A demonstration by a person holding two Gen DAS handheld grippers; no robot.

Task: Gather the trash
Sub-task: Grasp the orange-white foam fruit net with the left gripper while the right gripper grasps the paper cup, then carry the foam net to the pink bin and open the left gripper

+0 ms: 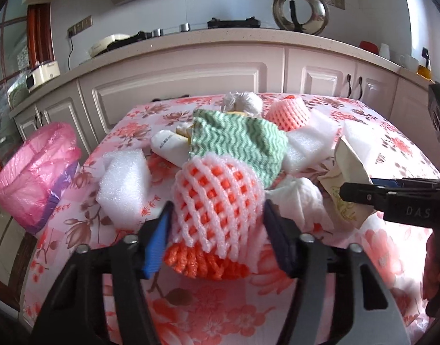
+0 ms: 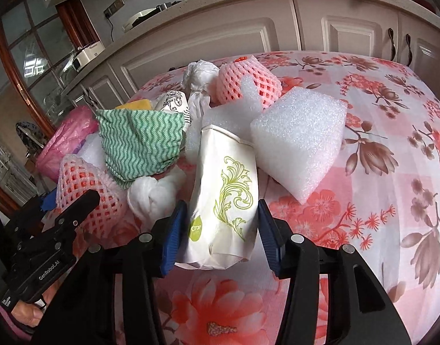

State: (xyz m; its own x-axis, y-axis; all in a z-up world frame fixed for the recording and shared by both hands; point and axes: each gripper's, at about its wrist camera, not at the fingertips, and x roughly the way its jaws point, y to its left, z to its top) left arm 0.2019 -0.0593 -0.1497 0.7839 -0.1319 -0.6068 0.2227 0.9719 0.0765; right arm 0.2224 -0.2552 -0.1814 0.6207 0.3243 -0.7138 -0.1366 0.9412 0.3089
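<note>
Trash lies heaped on a worktop (image 2: 378,132) covered with a pink flowered cloth. The left gripper (image 1: 217,230) has its jaws on either side of a foam fruit net (image 1: 217,201), white mesh over an orange core, at the near edge of the heap; both blue pads touch the net's sides, so it is gripped. The right gripper (image 2: 221,230) has its jaws around a white paper packet (image 2: 225,195) printed with a green scroll pattern; both pads sit against the packet's sides, gripping it. Behind these lie a green wavy-striped cloth (image 1: 237,141), a crumpled white tissue (image 2: 153,192), a second foam net (image 2: 245,83) and white foam blocks (image 2: 300,141). A bin lined with a pink bag (image 1: 35,172) stands beside the worktop's left edge in the left wrist view. Kitchen cabinets (image 1: 176,86) run behind.
</note>
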